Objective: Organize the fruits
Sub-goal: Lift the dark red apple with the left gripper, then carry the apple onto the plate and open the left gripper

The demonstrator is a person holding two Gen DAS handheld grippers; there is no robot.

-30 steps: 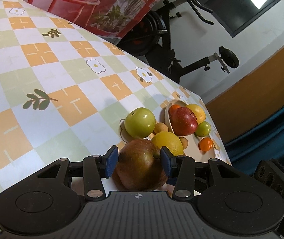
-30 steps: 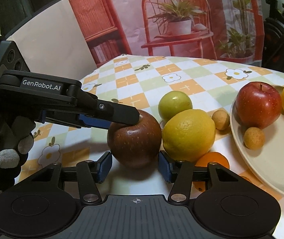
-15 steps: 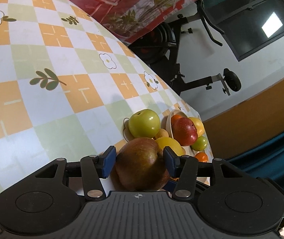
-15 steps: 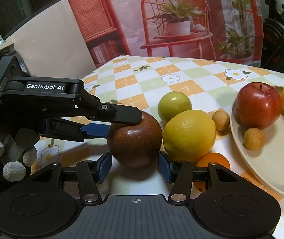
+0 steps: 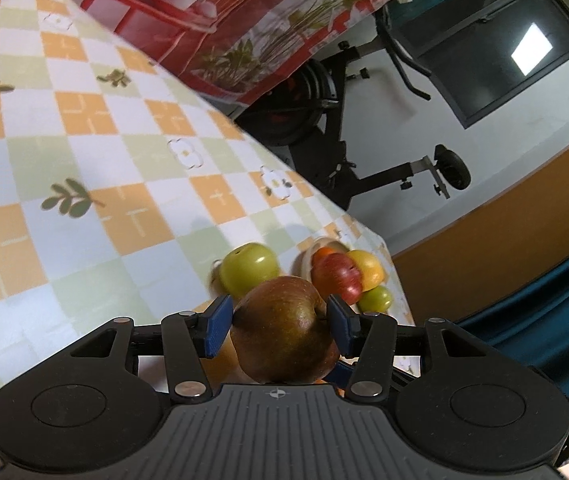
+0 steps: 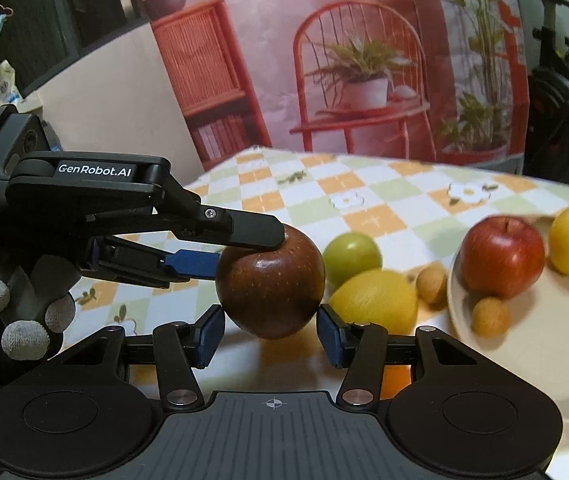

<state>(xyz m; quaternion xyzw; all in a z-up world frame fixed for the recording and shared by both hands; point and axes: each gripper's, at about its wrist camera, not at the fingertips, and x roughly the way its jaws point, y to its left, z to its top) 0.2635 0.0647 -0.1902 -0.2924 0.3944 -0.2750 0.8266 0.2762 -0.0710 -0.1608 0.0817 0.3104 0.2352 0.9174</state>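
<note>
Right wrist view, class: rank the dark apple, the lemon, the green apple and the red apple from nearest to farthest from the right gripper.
1. Dark apple: just ahead of the right gripper, held by the left gripper.
2. Lemon: on the table, just right of it.
3. Green apple: behind the lemon.
4. Red apple: on the plate, far right.

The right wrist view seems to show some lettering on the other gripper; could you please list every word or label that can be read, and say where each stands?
"GenRobot.AI": white letters on the upper arm of the left gripper.
"DAS": white letters on the gripper's black body, cut off at the picture's left edge, so it may be part of a longer word.
Three tiny lines under "DAS": too small to read.
Left wrist view: no readable text.
</note>
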